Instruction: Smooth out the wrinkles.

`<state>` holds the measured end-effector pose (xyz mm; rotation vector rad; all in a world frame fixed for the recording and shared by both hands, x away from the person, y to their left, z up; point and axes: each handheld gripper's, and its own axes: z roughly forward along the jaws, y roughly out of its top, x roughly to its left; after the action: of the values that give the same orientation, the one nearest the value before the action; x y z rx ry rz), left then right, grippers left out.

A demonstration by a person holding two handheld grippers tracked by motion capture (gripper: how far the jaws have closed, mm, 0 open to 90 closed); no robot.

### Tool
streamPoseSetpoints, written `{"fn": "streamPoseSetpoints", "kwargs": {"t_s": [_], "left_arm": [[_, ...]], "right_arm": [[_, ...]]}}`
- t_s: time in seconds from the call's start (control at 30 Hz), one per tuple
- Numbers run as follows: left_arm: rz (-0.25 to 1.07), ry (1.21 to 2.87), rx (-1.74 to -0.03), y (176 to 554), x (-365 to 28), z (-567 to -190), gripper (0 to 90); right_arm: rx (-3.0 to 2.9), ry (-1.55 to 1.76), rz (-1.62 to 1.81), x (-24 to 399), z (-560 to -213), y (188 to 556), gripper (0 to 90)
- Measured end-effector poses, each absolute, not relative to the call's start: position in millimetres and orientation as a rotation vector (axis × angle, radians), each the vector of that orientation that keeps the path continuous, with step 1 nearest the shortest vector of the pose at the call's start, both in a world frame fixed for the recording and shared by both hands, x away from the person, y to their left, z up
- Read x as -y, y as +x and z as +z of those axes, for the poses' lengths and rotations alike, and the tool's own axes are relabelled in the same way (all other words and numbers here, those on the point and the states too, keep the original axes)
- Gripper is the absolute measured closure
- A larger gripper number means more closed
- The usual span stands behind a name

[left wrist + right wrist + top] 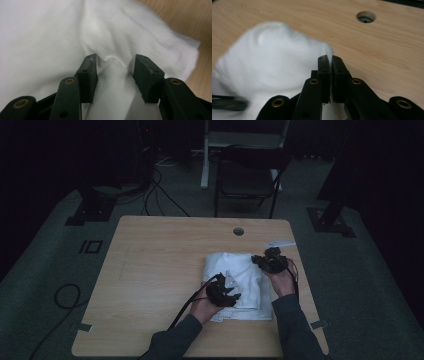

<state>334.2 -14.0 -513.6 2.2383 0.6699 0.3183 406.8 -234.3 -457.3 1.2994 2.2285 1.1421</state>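
A white cloth (pixel 240 270), folded into a rough rectangle, lies on the right half of the wooden table (pixel 160 270). My left gripper (pixel 234 297) rests on the cloth's near part. In the left gripper view its jaws stand apart (pixel 115 62), tips pushed into the cloth (pixel 50 37), and a soft ridge of fabric bulges between them. My right gripper (pixel 260 261) sits at the cloth's far right edge. In the right gripper view its jaws (pixel 330 58) are shut, with a thin edge of the cloth (pixel 274 55) pinched between them.
A round cable hole (pixel 238 231) (pixel 365 17) sits near the table's far edge. A small white slip (pixel 280 243) lies just beyond the right gripper. Behind the table stand a dark chair (pixel 247 175) and floor cables (pixel 160 195).
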Motion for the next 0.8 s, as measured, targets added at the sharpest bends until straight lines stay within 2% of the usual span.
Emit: {"fn": "streamPoseSetpoints", "kwargs": {"t_s": [0.13, 0.33, 0.37, 0.5, 0.63, 0.7, 0.8], "left_arm": [[0.294, 2.208, -0.670, 335, 10, -519, 53.6], [0.286, 2.188, -0.683, 327, 14, -525, 53.5], [0.289, 2.189, -0.684, 326, 14, -525, 53.3], [0.217, 2.140, -0.669, 324, 6, -511, 49.3], [0.344, 2.087, -0.661, 334, -15, -485, 45.8], [0.396, 2.051, -0.730, 348, -28, -477, 45.3], [0.406, 2.027, -0.788, 367, -41, -474, 45.1]], "right_arm": [[-2.208, 1.342, 1.099, 252, -460, 398, 87.2], [-2.329, 1.475, 0.906, 246, -533, 401, 87.2], [-2.316, 1.476, 0.926, 244, -537, 401, 87.0], [-2.330, 1.421, 0.849, 237, -533, 401, 86.3], [-2.314, 1.427, 0.872, 238, -535, 402, 86.3], [-2.314, 1.402, 0.883, 237, -536, 402, 86.3], [-2.316, 1.377, 0.904, 237, -538, 405, 86.3]]}}
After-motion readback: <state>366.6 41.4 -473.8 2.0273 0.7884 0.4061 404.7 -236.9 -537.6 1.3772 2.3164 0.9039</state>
